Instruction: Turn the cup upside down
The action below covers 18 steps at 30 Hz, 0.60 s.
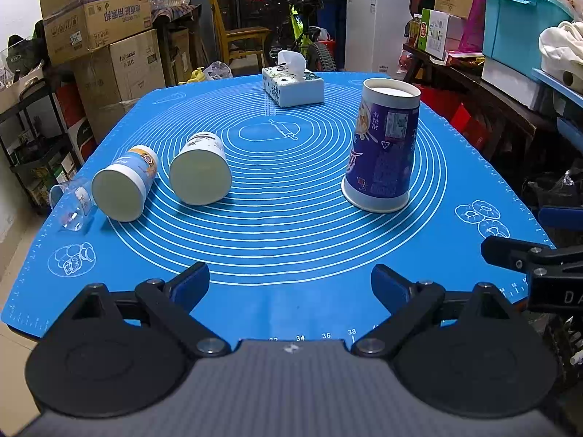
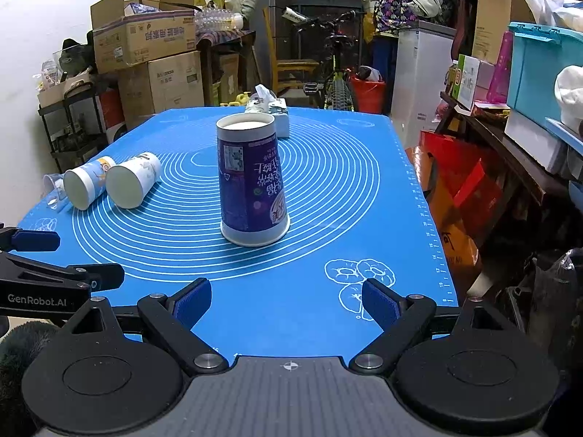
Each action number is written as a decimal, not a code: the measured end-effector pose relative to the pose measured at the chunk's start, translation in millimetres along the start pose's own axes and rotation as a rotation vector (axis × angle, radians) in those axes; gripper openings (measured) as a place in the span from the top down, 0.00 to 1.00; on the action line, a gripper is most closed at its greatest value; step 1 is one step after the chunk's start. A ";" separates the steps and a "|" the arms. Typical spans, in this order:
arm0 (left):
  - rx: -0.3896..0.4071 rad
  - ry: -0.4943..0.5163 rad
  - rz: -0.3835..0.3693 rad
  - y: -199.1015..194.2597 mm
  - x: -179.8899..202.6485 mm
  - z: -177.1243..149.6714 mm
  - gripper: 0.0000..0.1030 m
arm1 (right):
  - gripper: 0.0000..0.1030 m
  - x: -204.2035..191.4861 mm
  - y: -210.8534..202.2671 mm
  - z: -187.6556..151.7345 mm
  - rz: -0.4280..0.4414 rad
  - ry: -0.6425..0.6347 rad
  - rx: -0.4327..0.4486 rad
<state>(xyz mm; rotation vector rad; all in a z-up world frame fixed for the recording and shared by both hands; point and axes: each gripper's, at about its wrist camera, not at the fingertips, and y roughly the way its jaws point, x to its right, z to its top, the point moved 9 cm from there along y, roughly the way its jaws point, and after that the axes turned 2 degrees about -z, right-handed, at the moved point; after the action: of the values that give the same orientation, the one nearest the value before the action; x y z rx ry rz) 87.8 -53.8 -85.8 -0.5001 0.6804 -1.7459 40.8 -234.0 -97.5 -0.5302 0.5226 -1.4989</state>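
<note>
The purple paper cup stands mouth-down, long axis vertical, straight ahead of the right gripper. It lies off to the right of the left gripper, so the right looks nearer. Both sets of jaws are apart and empty.

You're in a cluttered storeroom: stacked cardboard boxes against the white wall on your left, a bicycle and wooden chair behind, a white freezer, teal bins right
</note>
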 end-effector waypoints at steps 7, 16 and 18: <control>-0.002 0.003 0.000 -0.1 -0.2 -1.8 0.08 | 0.12 0.4 0.8 -0.1 0.001 0.003 -0.006; -0.007 0.008 0.003 0.4 0.3 -3.2 0.08 | 0.12 -1.0 1.8 -1.0 0.002 0.007 -0.014; -0.007 0.009 0.002 0.5 0.7 -3.0 0.08 | 0.12 -0.5 2.1 -1.3 0.003 0.008 -0.016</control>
<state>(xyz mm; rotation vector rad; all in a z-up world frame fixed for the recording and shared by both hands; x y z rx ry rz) 86.0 -54.0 -88.4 -0.4969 0.6937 -1.7448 41.6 -233.5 -99.8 -0.5358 0.5411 -1.4955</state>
